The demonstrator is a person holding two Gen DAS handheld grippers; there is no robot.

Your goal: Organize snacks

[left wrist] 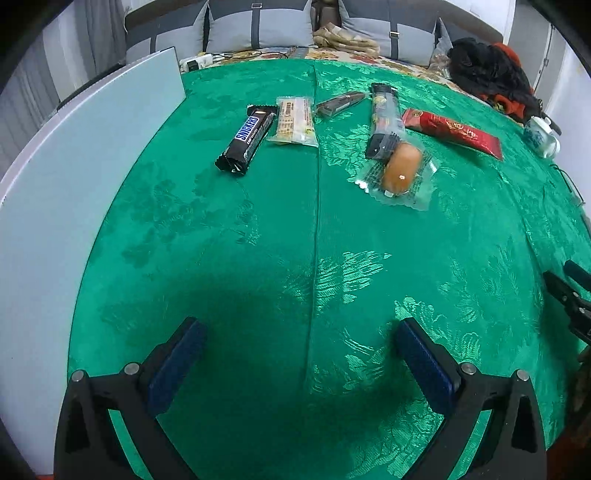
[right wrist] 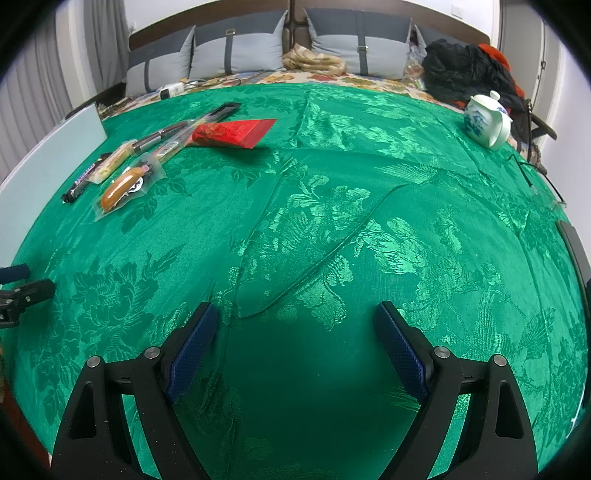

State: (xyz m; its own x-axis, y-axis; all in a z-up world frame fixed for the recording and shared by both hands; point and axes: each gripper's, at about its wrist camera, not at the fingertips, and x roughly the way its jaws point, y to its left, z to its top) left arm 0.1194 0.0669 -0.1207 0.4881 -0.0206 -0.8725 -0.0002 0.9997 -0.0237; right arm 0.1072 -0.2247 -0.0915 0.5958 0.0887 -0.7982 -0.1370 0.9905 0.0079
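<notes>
A: Entry one, far left of the left wrist view?
B: Pale board (left wrist: pixel 85 155), flat, lying along the left edge of the green tabletop cloth (left wrist: pixel 258 229)

A: Snacks, left to right?
B: Snickers bar (left wrist: pixel 246 139), dark wrapper, lying at an angle. Just beside it on the right, clear-wrapped pale bar (left wrist: pixel 295 121); whether the two touch I cannot tell. Next, small dark brown packet (left wrist: pixel 338 103), set further back. Then long black-wrapped stick (left wrist: pixel 384 120), its near end overlapping the clear-packed sausage (left wrist: pixel 400 170). Last, red packet (left wrist: pixel 452 133), tilted, right of the stick

A: All loose on the cloth?
B: Yes, in a rough row across the far half of the tabletop, none gripped

A: Anything beyond the red packet?
B: White teapot with blue pattern (left wrist: pixel 541 136) near the right edge; dark pile of clothing (left wrist: pixel 491 74) behind it; grey cushions (left wrist: pixel 258 26) along the back

A: Left tool?
B: Left tool (left wrist: pixel 299 332), fingers spread as wide as they go, blue pads (left wrist: pixel 177 365) facing bare cloth, nothing between them; well short of the snack row

A: Right tool?
B: Right tool (right wrist: pixel 295 314), fingers also spread apart and empty, over bare cloth. In its view the snacks sit far to the upper left, the sausage (right wrist: pixel 120 187) nearest, the red packet (right wrist: pixel 232 133) beyond it, the teapot (right wrist: pixel 485 120) at upper right. The tip of the left tool (right wrist: pixel 22 291) shows at the left border
</notes>
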